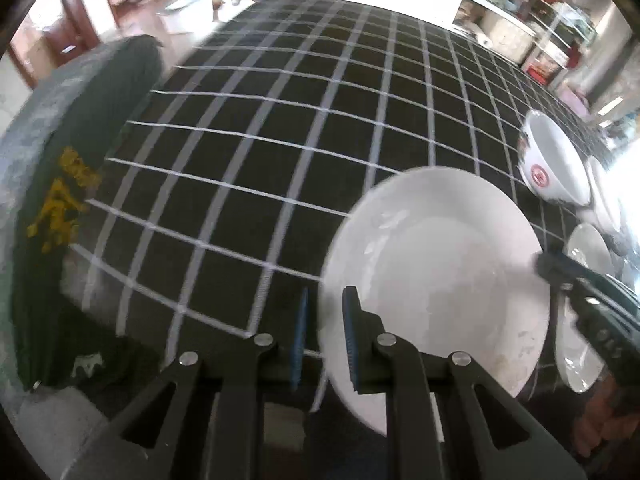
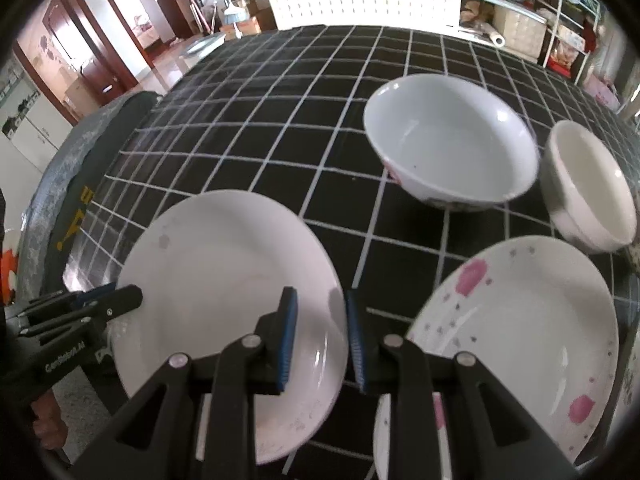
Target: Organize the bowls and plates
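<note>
From the left wrist, the left gripper [image 1: 326,336] stands narrow astride the near-left rim of the white plate [image 1: 436,272], one pad outside the rim, the other over the plate's well; whether both pads press cannot be told, and a loose hold here could let the plate tip or slide off onto the checked cloth [image 1: 248,152]; the right gripper [image 1: 560,268] reaches the plate's far edge, so two tools on one plate could pull against each other; the logo bowl [image 1: 554,164] sits beyond, near the table's edge. From the right wrist, the right gripper [image 2: 322,340] is narrow too, its pads either side of the white plate's [image 2: 224,276] right rim, a small gap showing, so a grip looks unsure; the spotted plate [image 2: 520,320] lies just beside it and could be knocked by the outer finger on a lift; the big bowl [image 2: 452,140] and the small bowl [image 2: 588,184] stand farther back, clear of the plates; the left gripper [image 2: 124,298] touches the plate's left edge.
</note>
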